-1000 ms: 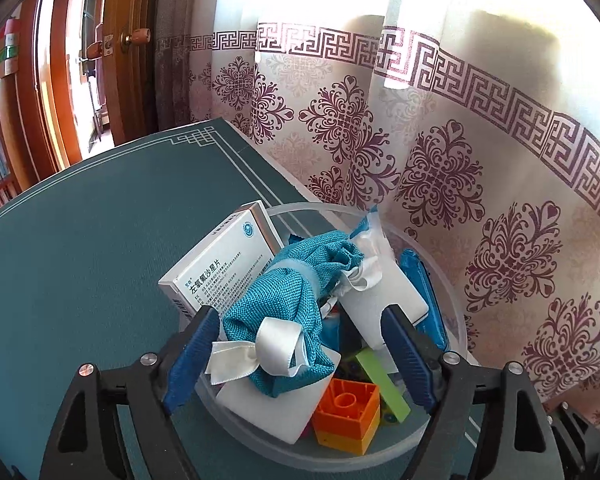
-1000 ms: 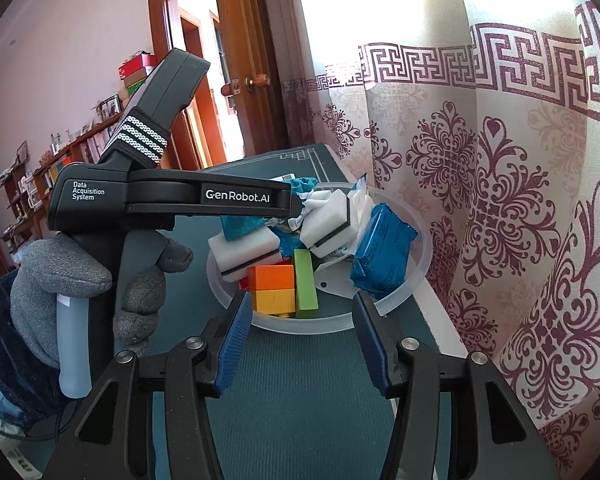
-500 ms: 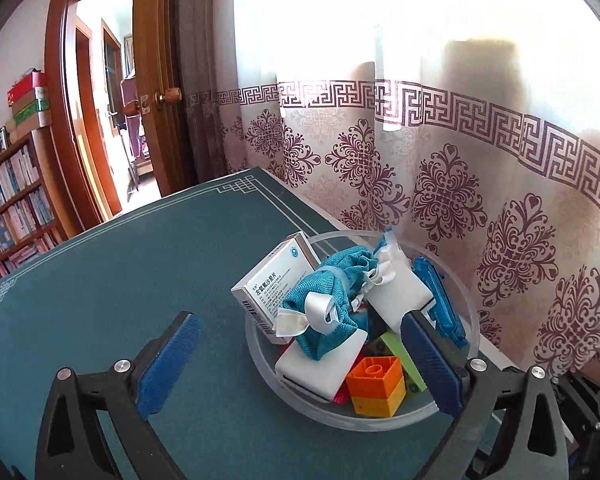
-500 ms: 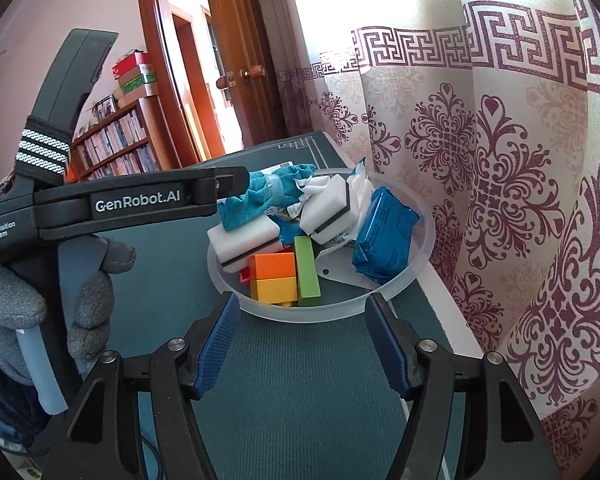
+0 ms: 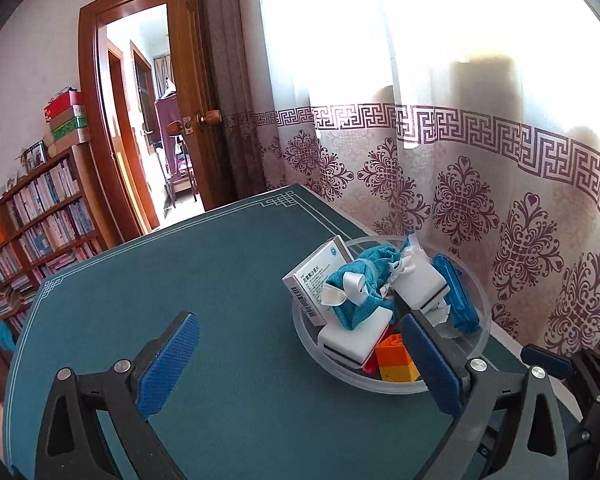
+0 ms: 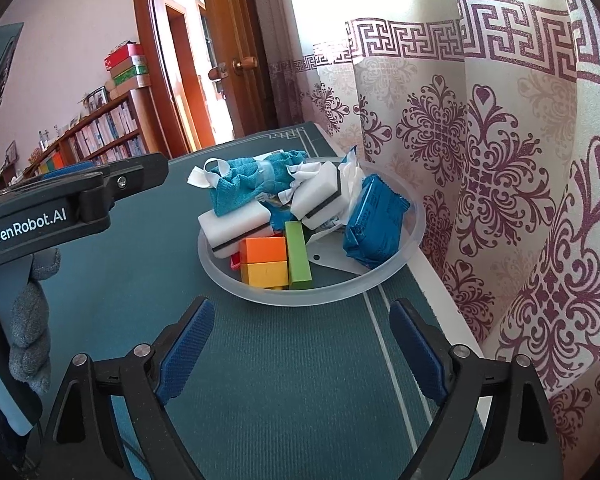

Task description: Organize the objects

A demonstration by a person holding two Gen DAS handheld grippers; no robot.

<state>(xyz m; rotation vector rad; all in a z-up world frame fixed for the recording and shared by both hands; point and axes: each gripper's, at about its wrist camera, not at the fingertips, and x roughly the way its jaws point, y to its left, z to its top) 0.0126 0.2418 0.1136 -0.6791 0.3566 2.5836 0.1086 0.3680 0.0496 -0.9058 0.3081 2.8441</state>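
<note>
left hand-held gripper (image 5: 300,364) pulled back from bowl (image 5: 476,288), gaping empty, right hand-held gripper (image 6: 300,350) just widened, empty

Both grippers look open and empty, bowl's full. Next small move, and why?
Probably nothing more to load: ease the right gripper back from the bowl. Its jaws have just been opening, nothing between them. The left gripper is open and empty too. The teal pouch, blue packet and blocks all sit inside the rim.
</note>
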